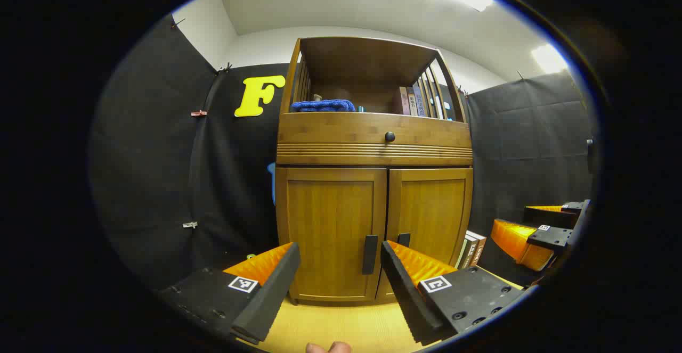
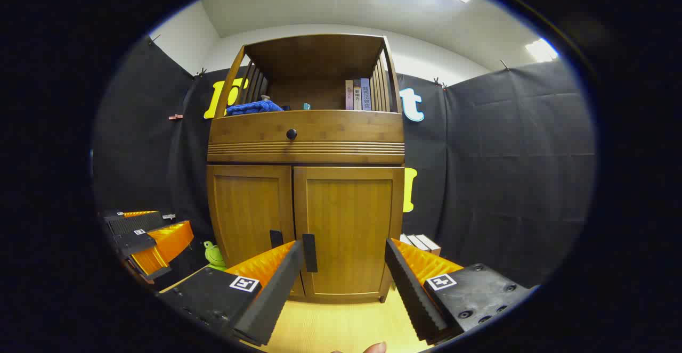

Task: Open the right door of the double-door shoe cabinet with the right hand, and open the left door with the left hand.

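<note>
1 shoe cabinet (image 2: 306, 204); 2 doors; 2 handles; 1 knob (image 2: 291, 134); 1 blue cloth (image 2: 253, 107); 2 grippers

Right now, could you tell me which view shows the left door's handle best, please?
The left gripper view: the left door's handle stands whole in the open gap between that tool's fingers. In the right gripper view the same handle sits farther off, its lower end hidden behind a finger.

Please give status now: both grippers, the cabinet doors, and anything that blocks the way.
Left gripper open, holding nothing. Right gripper open, holding nothing. Left door and right door both closed, handles untouched. Nothing between fingers and doors.
</note>
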{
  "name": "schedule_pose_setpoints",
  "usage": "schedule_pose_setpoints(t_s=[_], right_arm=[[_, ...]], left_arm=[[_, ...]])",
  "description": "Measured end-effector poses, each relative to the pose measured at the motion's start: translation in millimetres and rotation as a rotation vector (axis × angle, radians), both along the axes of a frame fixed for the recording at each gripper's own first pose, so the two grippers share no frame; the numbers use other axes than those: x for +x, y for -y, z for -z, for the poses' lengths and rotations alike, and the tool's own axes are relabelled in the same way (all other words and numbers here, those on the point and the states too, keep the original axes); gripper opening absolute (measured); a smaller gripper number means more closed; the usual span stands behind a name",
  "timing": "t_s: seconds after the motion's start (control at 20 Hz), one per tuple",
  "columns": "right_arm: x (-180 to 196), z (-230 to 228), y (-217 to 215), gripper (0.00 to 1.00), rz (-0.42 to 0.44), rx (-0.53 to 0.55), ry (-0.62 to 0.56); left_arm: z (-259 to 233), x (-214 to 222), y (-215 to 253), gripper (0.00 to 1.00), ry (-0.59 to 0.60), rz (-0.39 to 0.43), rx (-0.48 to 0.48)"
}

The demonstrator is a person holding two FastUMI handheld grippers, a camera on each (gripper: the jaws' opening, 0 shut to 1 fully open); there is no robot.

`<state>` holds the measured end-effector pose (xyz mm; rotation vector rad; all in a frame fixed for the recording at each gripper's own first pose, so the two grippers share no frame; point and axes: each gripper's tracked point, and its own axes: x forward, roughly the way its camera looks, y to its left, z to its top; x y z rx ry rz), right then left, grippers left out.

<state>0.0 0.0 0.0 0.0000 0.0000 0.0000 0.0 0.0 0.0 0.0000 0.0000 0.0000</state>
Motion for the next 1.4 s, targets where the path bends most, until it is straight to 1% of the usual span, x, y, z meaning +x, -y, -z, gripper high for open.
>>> schedule_pose_setpoints(t_s=[0.05,0.1,0.15,0.3,0.6,1.1,1.25,1.4], right_arm=[[0.7,-0.7,0.4,0.96,0.006,-0.005,0.004],[0.4,-0.5,0.2,0.98,0.01,-0.009,0.008],[0.2,-0.5,-0.6,0.97,0.011,-0.011,0.011],[-0.4,0.4,-1.2,0.98,0.011,-0.013,0.012],[-3.1,1.5,-1.3,0.98,0.019,-0.024,0.015],[-6.1,6.7,-6.5,0.98,0.01,-0.011,0.005],[3.5,7.3,-13.8,0.98,-0.003,-0.017,0.01],[27.9,11.3,-25.5,0.98,-0.024,-0.005,0.015]], left_arm=[[-1.5,0.3,-0.5,0.95,0.002,-0.001,-0.003],[-1.3,1.7,-0.6,0.92,0.005,0.001,-0.007],[-2.2,2.1,-1.6,0.94,0.008,0.003,-0.009],[-2.6,5.4,-8.4,0.95,0.008,0.003,-0.005],[-2.3,3.4,-7.7,0.95,0.01,0.011,0.0],[-3.0,-1.6,-13.9,0.94,0.014,0.01,-0.004],[-3.1,-1.5,-19.0,0.95,0.018,0.013,-0.004],[-3.2,0.1,-26.8,0.94,0.02,0.008,0.001]])
